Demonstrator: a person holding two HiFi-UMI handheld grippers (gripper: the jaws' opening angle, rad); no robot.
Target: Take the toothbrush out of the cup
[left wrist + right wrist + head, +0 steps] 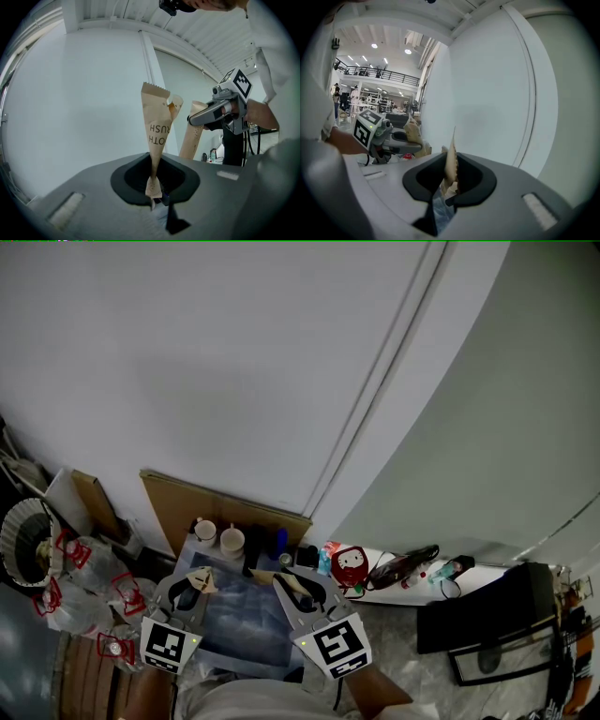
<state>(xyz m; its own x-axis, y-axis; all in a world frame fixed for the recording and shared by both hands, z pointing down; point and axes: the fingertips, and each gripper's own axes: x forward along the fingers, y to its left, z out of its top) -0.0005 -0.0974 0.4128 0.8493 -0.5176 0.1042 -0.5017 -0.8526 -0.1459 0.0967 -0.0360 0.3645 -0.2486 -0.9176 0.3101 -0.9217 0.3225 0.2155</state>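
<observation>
The left gripper is clamped on the bottom end of an upright brown paper toothbrush packet. The right gripper pinches a second brown paper sleeve. Both are held above the bench, apart from the two white cups at its far edge.

Grey left tongs, grey right tongs, black-and-white marker cubes, white sleeve
</observation>
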